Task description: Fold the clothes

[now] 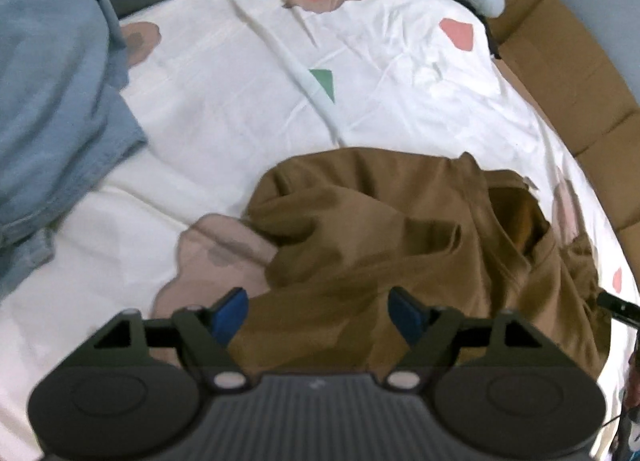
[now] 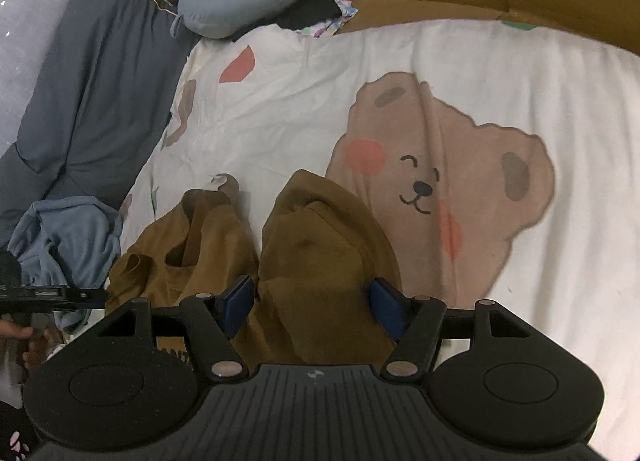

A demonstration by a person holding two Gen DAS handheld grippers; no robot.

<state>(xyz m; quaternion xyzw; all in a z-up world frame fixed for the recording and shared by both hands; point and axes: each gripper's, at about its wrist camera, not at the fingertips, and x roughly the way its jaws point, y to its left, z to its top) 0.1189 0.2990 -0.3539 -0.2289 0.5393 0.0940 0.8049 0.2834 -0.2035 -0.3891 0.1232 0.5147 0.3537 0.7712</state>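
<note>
Both tongs, left (image 1: 318,311) and right (image 2: 314,303), are held apart over a crumpled brown cotton garment (image 2: 320,245). It is spread on a white bear-print bedsheet (image 2: 460,73); no long axis can be told.

light: soft, even, indoor, brighter in left view | shadows: faint, in folds of brown shirt (image 1: 400,229) | glare: mild on white sheet (image 1: 248,101) | blur: left view smeared, right sharper | edges: strong fisheye bend, black corners
</note>
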